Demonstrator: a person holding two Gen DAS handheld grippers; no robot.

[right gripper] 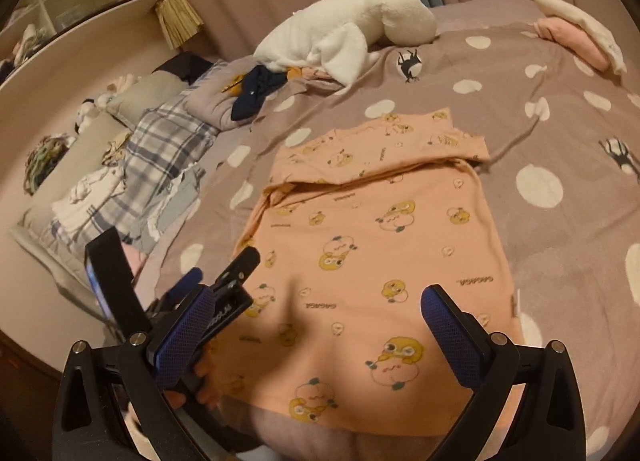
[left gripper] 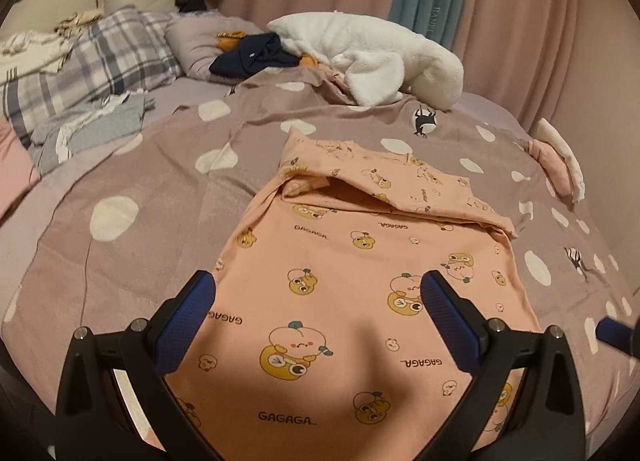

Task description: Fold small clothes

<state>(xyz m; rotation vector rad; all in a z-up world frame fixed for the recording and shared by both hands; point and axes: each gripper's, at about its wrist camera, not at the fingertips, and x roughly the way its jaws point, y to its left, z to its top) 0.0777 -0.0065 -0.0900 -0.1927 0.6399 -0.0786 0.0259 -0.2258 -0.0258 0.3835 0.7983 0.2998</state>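
A peach child's shirt (left gripper: 352,261) printed with cartoon fruit and "GAGAGA" lies flat on the dotted mauve duvet (left gripper: 160,165). Its far end, with the sleeves, is folded over across the body. My left gripper (left gripper: 318,293) hovers open above the shirt's near half, with nothing between its blue pads (left gripper: 444,305). In the right wrist view the same shirt (right gripper: 380,245) lies ahead, and my right gripper (right gripper: 314,313) is open over its near hem. The left gripper's body and clamp (right gripper: 236,281) show at the shirt's left edge, with a hand below it.
A white plush toy (left gripper: 376,57) and a dark navy garment (left gripper: 256,55) lie at the far side of the bed. Plaid pillows (left gripper: 88,69) and loose clothes sit on the left. A folded pink and white stack (right gripper: 580,33) rests far right. Curtains hang behind.
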